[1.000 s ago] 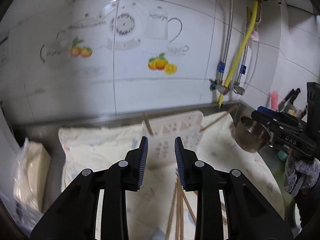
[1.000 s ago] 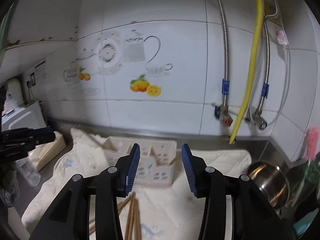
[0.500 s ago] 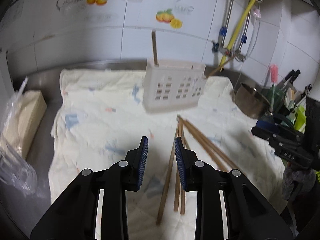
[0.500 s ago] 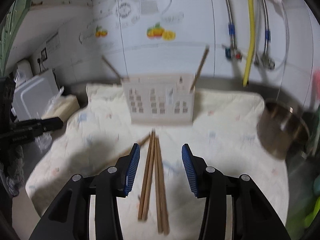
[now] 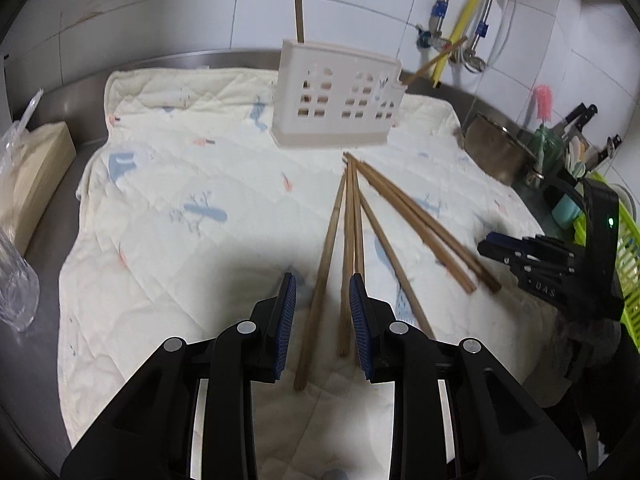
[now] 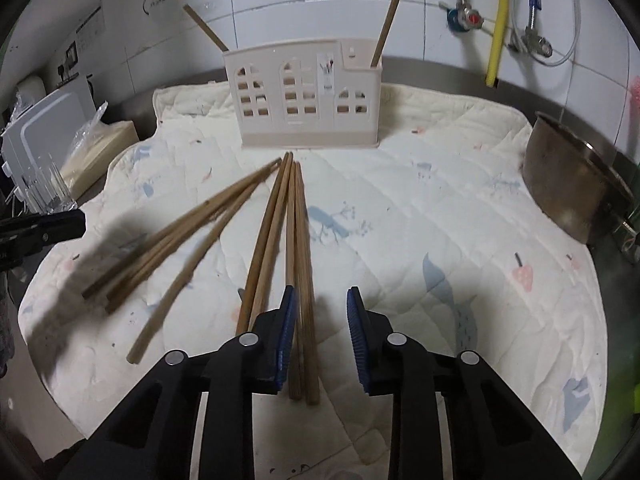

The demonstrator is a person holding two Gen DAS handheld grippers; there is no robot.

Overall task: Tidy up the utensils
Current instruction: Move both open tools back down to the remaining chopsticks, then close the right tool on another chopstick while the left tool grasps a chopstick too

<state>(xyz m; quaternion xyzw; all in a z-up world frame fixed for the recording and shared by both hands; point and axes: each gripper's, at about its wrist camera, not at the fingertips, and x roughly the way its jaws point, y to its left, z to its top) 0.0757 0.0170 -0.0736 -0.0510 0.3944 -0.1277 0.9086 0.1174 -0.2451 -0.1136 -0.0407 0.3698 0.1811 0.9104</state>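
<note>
Several brown wooden chopsticks (image 5: 352, 220) lie fanned out on a cream quilted cloth (image 5: 180, 184). Behind them stands a cream utensil holder (image 5: 336, 104) with window cutouts. One chopstick (image 5: 298, 8) stands upright in it and another (image 5: 436, 60) leans out to the right. My left gripper (image 5: 322, 308) is low over the near ends, open, with two chopsticks in the gap and neither pad pressing. My right gripper (image 6: 320, 320) is closing. Two chopsticks (image 6: 302, 280) lie between its jaws by the left pad, not squeezed. The holder (image 6: 304, 100) is straight ahead of it.
A steel pot (image 6: 572, 184) sits at the cloth's right edge, with a green rack (image 5: 628, 248) and a knife block beyond. To the left are a wrapped tissue pack (image 5: 32, 176), a clear glass (image 6: 48, 188) and a white box. The tiled wall carries pipes and a yellow hose (image 6: 498, 20).
Both grippers have dropped and tilted down, from facing the wall to hovering over the chopsticks. The right jaws have narrowed. The left gap is unchanged.
</note>
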